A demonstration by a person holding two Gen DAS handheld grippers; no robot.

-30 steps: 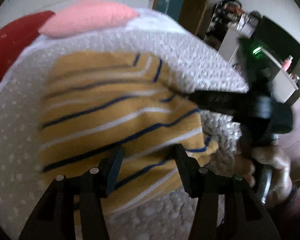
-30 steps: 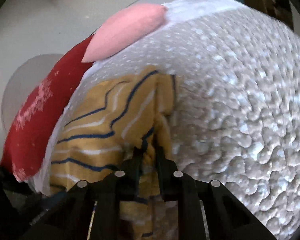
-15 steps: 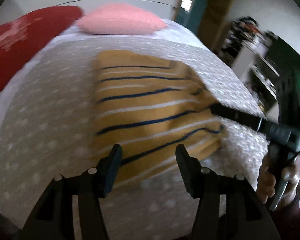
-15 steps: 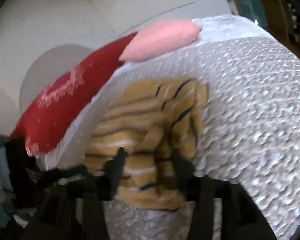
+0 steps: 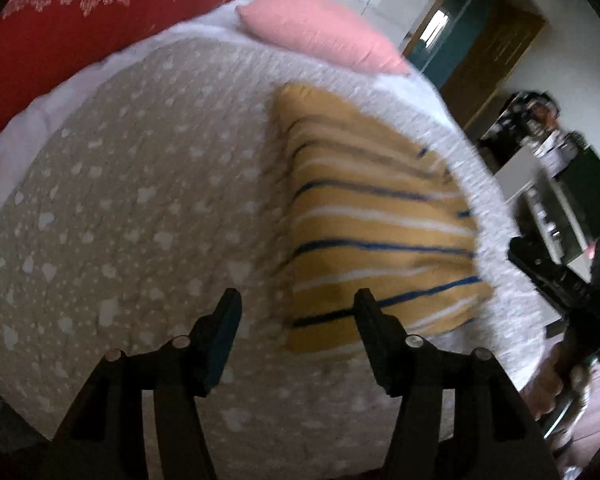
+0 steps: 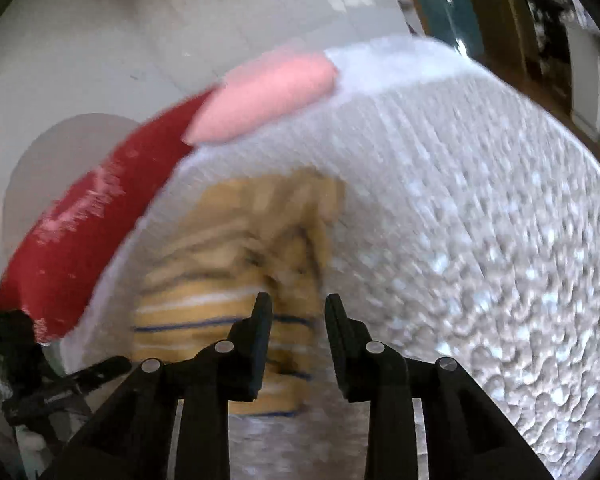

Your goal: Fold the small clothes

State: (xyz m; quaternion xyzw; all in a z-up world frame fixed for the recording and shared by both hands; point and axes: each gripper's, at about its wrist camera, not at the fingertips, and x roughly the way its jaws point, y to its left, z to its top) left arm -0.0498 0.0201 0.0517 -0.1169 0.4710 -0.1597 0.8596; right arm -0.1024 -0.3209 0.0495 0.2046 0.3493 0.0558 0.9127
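A folded mustard-yellow garment with white and navy stripes lies on the grey patterned bedspread. My left gripper is open and empty, raised above the garment's near left corner. My right gripper is open and empty, held above the garment, which is blurred in the right wrist view. The right gripper also shows at the right edge of the left wrist view, off the bed's side.
A pink pillow and a red pillow lie at the head of the bed. A doorway and shelves with clutter stand to the right. The bedspread's near edge drops off below my left gripper.
My right gripper has let go of the garment, opened and pulled back. My left gripper has lifted away and swung left. The garment lies folded and still.
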